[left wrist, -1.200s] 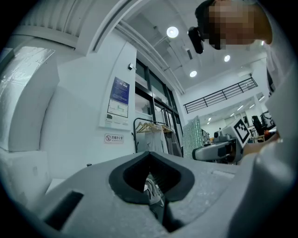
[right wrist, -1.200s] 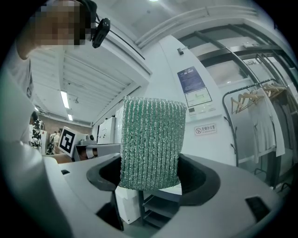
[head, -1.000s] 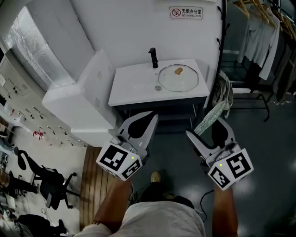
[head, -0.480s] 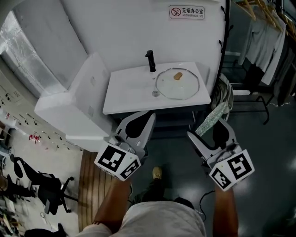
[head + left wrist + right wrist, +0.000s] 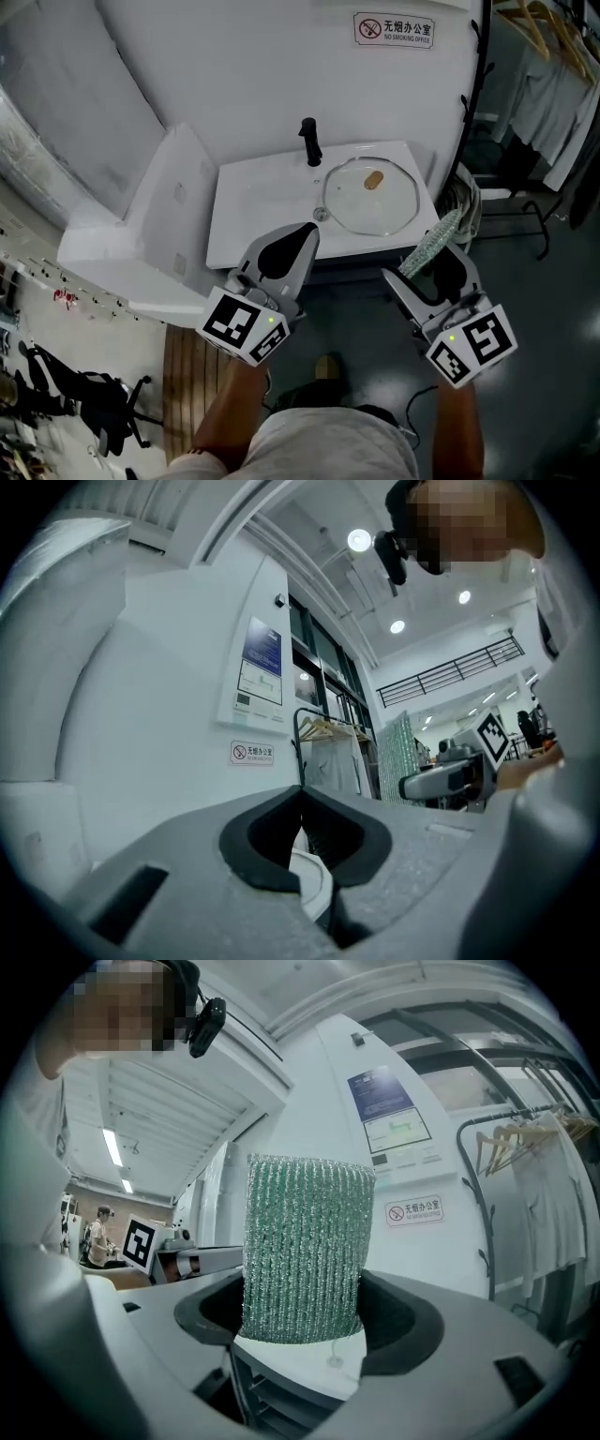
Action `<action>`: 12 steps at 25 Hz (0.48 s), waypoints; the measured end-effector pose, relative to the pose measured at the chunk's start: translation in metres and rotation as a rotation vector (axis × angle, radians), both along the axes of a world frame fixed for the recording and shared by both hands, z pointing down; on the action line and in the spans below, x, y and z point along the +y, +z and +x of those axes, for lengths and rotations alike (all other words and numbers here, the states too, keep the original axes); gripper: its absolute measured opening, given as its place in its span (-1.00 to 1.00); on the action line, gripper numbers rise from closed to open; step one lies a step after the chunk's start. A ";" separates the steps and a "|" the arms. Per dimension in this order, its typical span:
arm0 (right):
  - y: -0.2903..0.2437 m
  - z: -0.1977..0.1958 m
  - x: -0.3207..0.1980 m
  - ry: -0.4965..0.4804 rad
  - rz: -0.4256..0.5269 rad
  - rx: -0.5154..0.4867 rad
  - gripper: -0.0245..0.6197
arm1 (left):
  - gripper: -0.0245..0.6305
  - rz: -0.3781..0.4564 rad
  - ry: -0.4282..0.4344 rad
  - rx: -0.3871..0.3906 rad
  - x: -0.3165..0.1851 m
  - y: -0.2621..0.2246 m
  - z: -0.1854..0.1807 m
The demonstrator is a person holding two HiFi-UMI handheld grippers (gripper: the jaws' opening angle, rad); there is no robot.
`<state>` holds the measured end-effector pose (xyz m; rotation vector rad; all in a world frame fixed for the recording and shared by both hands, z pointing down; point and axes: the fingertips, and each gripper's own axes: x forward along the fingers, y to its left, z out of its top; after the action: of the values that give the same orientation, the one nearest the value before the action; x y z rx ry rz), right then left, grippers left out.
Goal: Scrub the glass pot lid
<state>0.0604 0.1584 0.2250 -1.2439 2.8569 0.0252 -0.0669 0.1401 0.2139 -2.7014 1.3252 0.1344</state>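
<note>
Left gripper closed, empty; right gripper clamps green scourer; glass lid lies near counter's right edge.

Tan blob on glass lid, too small

My left gripper has its 2 jaws shut tip to tip, with nothing between them. Beyond them is a white wall with a no-smoking sign and a clothes rack. At the right is my right gripper, with a green mesh scrubber rising at its tip.
</note>
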 end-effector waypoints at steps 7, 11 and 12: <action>0.004 -0.028 -0.073 0.036 -0.015 0.019 0.16 | -0.88 -0.015 0.038 -0.017 -0.077 0.008 -0.023; 0.009 -0.038 -0.107 0.050 -0.026 0.033 0.16 | -0.88 -0.020 0.060 -0.021 -0.112 0.015 -0.031; 0.011 -0.041 -0.114 0.052 -0.031 0.038 0.16 | -0.88 -0.023 0.062 -0.020 -0.120 0.017 -0.033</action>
<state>0.0197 0.0441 0.2357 -1.3376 2.8673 0.0058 -0.0999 0.0200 0.2306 -2.7563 1.2464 0.0980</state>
